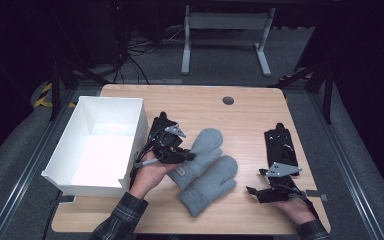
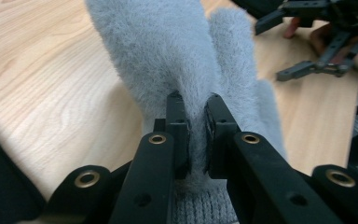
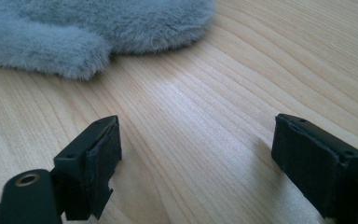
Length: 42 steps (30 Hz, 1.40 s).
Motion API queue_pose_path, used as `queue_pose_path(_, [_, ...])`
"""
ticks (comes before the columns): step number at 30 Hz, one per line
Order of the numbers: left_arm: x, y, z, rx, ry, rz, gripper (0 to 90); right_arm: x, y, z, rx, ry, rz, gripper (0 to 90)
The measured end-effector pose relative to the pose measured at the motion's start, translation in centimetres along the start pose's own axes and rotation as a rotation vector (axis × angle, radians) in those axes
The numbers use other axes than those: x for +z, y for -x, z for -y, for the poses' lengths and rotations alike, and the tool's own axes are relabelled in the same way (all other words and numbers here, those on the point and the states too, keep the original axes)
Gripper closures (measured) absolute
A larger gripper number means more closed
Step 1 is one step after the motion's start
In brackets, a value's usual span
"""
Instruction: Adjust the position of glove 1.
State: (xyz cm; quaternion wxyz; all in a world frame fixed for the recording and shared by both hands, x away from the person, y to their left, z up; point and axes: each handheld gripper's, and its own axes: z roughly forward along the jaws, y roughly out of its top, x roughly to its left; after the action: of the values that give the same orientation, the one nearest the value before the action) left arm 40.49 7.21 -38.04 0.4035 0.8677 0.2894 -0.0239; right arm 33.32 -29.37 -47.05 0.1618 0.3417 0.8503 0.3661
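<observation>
Two fuzzy grey mittens lie side by side in the middle of the wooden table [image 1: 240,115]. My left gripper [image 1: 187,156] is shut on the upper mitten [image 1: 202,150], pinching its fleece near the cuff; up close its jaws squeeze the grey mitten [image 2: 168,56] between them. The lower mitten [image 1: 212,184] rests against it, nearer the front edge. My right gripper [image 1: 252,190] stands open, low over the bare wood to the right of the lower mitten [image 3: 98,28], with nothing between its fingers [image 3: 98,163].
An empty white box [image 1: 97,145] stands at the table's left side, close to my left hand. A black flat holder [image 1: 281,146] lies at the right. A round cable hole [image 1: 228,100] sits near the far edge.
</observation>
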Motion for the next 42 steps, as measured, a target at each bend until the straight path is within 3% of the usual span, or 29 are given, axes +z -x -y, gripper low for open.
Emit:
queue_pose_path(8, [-0.2, 2.1, 0.0, 0.006, 0.006, 0.041, 83.2, 0.0, 0.0, 0.0, 0.001, -0.001, -0.001, 16.2])
queue_pose_path(15, [1.1, 3.7, 0.4, 0.024, -0.029, 0.065, 83.2, 0.0, 0.0, 0.0, 0.002, -0.001, -0.001, 16.3])
queue_pose_path(26, [2.9, 4.3, 0.7, 0.036, -0.068, 0.089, 83.1, 0.0, 0.0, 0.0, 0.002, -0.001, -0.001, 16.3])
queue_pose_path(35, [4.7, 4.3, 1.3, 0.047, -0.119, 0.078, 82.9, 0.0, 0.0, 0.0, 0.001, -0.001, -0.001, 16.3])
queue_pose_path(38, [5.7, 4.2, 1.7, 0.056, -0.148, 0.052, 82.8, 0.0, 0.0, 0.0, 0.001, -0.001, -0.001, 16.2])
queue_pose_path(42, [5.9, 4.0, 1.9, 0.055, -0.149, 0.060, 81.6, 0.0, 0.0, 0.0, 0.001, -0.001, -0.001, 16.3])
